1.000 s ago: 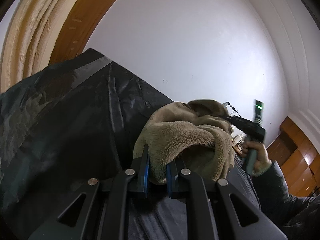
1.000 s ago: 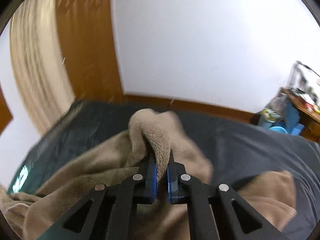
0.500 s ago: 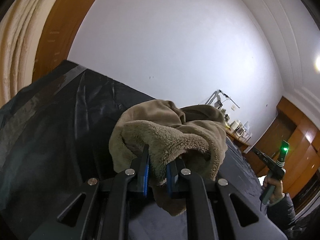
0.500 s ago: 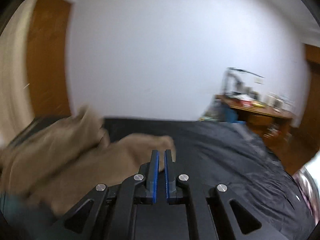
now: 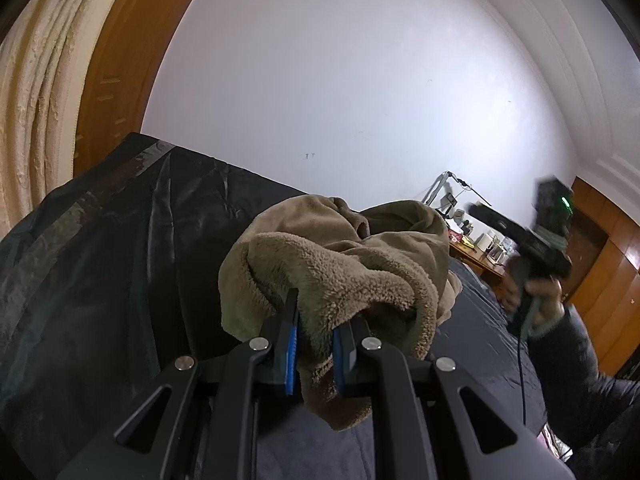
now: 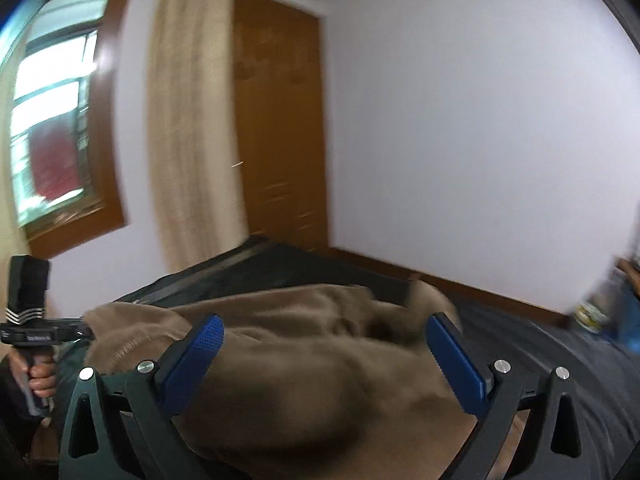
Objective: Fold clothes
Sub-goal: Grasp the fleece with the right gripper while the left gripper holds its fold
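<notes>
Left gripper: fingers clamped narrow on a bunched fold of the tan fleece garment, lifting that part above the bed's dark grey cover. Right gripper: fingers have just been opening, now wide, nothing between the blue pads; the garment lies on the bed below them. View is motion-blurred.
</notes>
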Demonstrator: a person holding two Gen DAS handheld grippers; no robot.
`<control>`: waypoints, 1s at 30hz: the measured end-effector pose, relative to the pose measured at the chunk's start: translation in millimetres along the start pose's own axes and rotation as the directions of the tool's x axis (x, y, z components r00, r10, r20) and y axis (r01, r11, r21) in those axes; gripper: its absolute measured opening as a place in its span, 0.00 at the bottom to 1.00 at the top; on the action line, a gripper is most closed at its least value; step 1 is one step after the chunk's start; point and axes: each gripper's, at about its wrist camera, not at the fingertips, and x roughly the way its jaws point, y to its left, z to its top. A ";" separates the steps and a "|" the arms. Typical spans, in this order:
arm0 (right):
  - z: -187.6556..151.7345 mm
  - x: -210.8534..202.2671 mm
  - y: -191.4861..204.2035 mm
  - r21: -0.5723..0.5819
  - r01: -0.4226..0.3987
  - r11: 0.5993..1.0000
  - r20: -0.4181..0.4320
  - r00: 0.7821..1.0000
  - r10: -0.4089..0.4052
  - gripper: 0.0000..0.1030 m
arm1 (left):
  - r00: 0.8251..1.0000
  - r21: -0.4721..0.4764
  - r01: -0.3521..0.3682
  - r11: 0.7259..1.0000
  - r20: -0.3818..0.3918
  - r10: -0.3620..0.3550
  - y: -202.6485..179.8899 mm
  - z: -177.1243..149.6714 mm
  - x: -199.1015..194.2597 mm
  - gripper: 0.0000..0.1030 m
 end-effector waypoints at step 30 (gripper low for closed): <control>-79.8 35.7 7.1 -0.099 -0.068 0.993 -0.327 0.944 0.032 0.25 | 0.997 -0.085 -0.077 0.993 -0.030 0.074 35.5 8.6 22.8 0.14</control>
